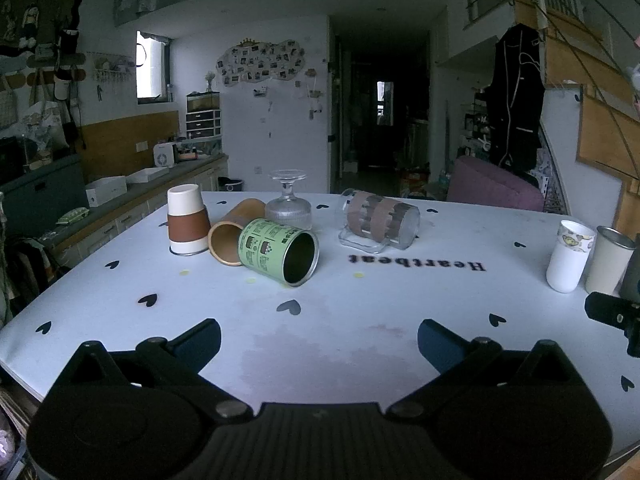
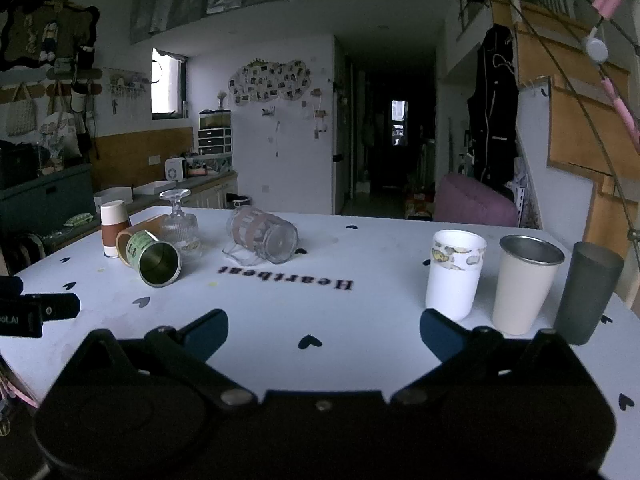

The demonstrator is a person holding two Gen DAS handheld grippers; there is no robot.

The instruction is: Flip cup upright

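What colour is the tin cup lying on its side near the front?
Light green with dark printed labels, the green tin cup shows best in the left wrist view.

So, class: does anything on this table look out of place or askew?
Yes. The green tin cup, tan cup and glass mug lie on their sides; the brown-banded cup and glass goblet stand upside down. The three cups at right, such as the white one, stand upright.

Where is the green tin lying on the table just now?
The green tin lies on its side at the table's left, against the tan cup, in front of the upturned glass.
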